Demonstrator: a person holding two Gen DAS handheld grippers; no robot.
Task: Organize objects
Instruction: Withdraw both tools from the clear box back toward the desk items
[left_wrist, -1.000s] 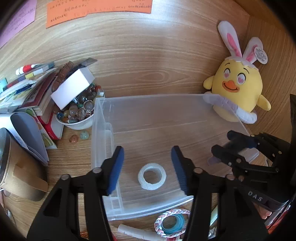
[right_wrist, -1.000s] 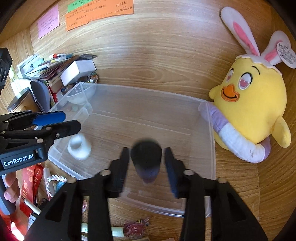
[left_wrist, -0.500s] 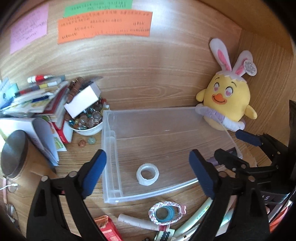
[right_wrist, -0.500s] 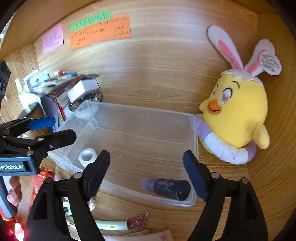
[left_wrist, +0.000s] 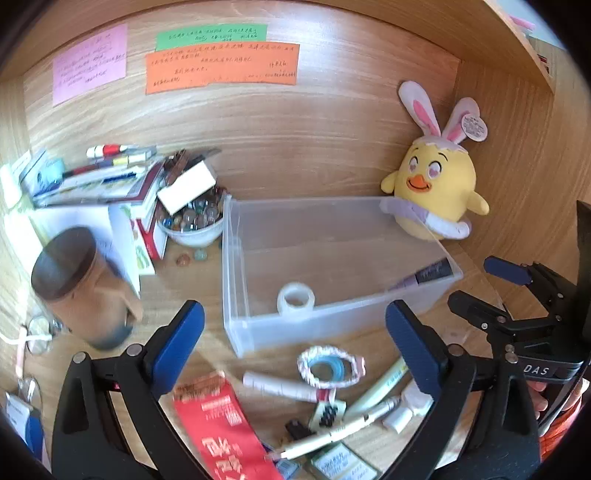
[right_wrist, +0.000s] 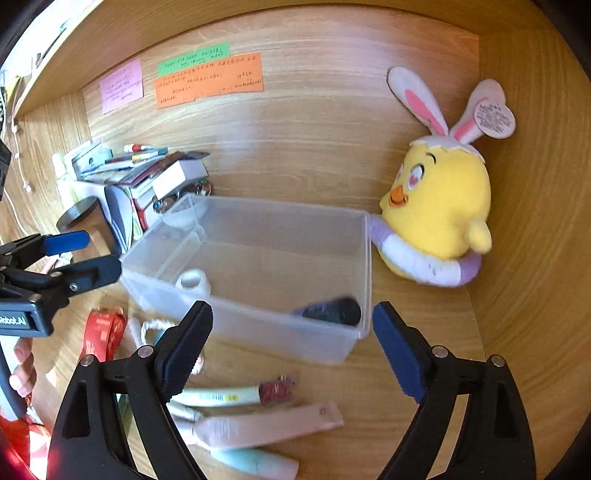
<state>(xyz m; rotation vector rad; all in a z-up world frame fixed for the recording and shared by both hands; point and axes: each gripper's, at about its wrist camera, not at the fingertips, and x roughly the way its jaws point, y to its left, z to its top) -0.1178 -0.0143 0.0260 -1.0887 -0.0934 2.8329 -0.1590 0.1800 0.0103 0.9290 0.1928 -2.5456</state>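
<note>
Left wrist view showed the left gripper (left_wrist: 293, 336) with its blue-padded fingers spread wide and nothing between them; they had just been opening. At centre frame, a clear plastic bin (left_wrist: 236, 266) sat on the wooden worktop (left_wrist: 207, 280), with a roll of white tape (left_wrist: 295, 297) inside near its front wall and a dark tube (left_wrist: 430, 273) at its right end. Writing on the tube was too blurred to read.

At lower right, the right gripper (left_wrist: 480, 284) carried the letters "DAS". A red packet (left_wrist: 221, 424) at the bottom bore large white characters, unreadable here. Pink, green and orange notes (left_wrist: 221, 68) on the back wall held handwriting too small to make out.

Right wrist view showed the right gripper's fingers also wide apart and empty, having just been opening, in front of the bin. At left, the left gripper read "Robot.AI". A yellow plush chick (right_wrist: 439, 214) with rabbit ears stood just beside the bin, upper right.
</note>
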